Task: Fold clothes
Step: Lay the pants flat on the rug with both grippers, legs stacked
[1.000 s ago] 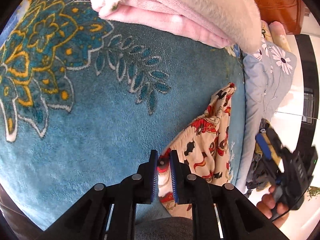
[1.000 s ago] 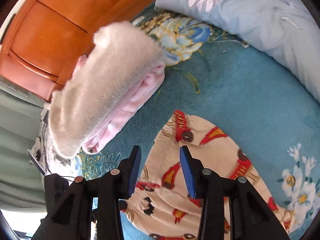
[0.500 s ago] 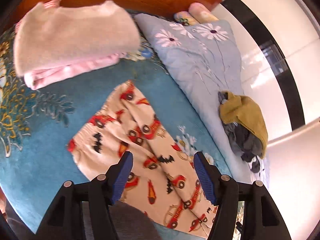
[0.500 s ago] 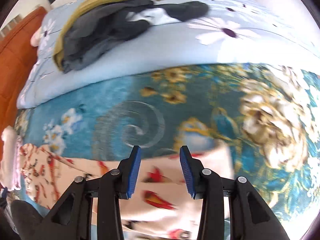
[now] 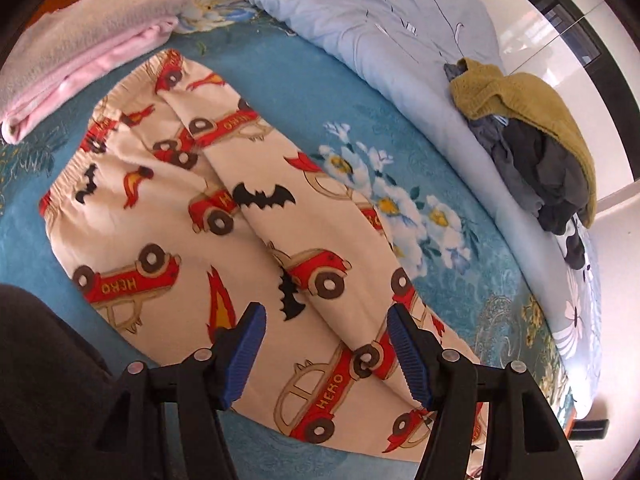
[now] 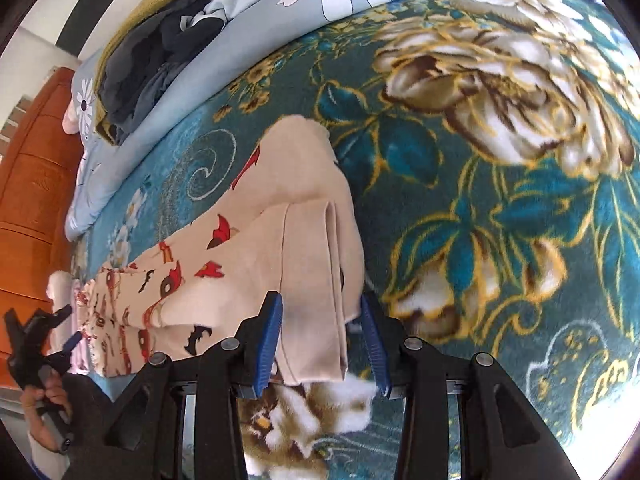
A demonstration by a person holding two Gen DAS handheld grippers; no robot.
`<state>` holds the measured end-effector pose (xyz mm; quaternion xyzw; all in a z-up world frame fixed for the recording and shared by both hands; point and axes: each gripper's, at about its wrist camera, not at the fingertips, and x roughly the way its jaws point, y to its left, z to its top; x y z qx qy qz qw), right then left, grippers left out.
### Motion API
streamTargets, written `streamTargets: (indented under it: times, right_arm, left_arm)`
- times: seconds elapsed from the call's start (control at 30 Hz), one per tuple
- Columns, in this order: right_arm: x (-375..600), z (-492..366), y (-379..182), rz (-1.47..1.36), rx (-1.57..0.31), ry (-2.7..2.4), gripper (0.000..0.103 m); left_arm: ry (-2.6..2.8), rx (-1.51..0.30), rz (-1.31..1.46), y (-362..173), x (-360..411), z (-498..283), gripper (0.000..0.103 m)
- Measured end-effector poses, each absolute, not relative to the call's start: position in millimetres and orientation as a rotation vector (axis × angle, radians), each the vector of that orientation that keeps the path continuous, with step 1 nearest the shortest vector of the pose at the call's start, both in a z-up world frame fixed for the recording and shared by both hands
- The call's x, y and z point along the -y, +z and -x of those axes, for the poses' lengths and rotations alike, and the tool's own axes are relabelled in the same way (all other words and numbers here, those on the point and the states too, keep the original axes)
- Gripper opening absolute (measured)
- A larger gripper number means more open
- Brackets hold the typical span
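A teal floral blanket (image 5: 280, 80) covers the bed; cartoon-print pajama pants (image 5: 224, 216) lie across it, a folded pink towel (image 5: 80, 52) at ten o'clock. The left gripper (image 5: 324, 344) hovers spread above the pants. The right gripper (image 6: 320, 336) straddles the leg cuffs (image 6: 316, 280), jaws apart.

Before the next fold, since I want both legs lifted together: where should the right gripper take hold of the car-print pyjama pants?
Probably at the stacked leg cuffs, where the pyjama pants end in flat, layered edges. Come from the open hem end, pointing down: the right gripper already straddles that end, jaws open.
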<state>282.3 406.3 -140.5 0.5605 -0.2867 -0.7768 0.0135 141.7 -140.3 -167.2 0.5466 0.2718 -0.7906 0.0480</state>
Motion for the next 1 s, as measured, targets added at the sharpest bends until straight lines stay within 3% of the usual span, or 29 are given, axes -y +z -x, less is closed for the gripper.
streamTargets:
  times: [0.13, 0.23, 0.3, 0.33, 0.47, 0.7, 0.8, 0.87, 1.0]
  right_arm:
    - [-403, -297, -152, -1.692, 0.99, -2.394, 0.041]
    - [-402, -301, -152, -1.649, 1.069, -2.405, 0.044]
    - [-401, -304, -148, -1.611, 1.127, -2.371, 0.023]
    - [-400, -305, -147, -1.591, 1.156, -2.35, 0.004]
    - [-397, -285, -123, -1.459, 1.184, -2.316, 0.003]
    - [-409, -185, -24, -1.137, 1.012, -2.423, 0.003]
    - [-416, -151, 20, -0.986, 0.84, -2.61, 0.002]
    - [-423, -122, 16, -1.003, 0.807, -2.683, 0.002]
    - [-430, -66, -51, -1.296, 0.864, -2.709, 0.002]
  left_arm:
    - [-2.381, -0.658, -1.747, -186, 107, -152, 0.067]
    - [-2.342, -0.645, -1.817, -198, 96, -159, 0.067]
    - [-2.309, -0.644, -1.838, -203, 95, -162, 0.067]
    - [-2.293, -0.634, -1.841, -204, 96, -163, 0.067]
    - [-2.212, -0.641, -1.833, -210, 104, -166, 0.067]
    - [-2.216, -0.645, -1.796, -208, 106, -170, 0.067]
    - [-2.215, -0.655, -1.795, -208, 106, -170, 0.067]
    - [-2.21, -0.654, -1.8, -210, 106, -169, 0.067]
    - [-2.241, -0.684, -1.789, -207, 107, -169, 0.067]
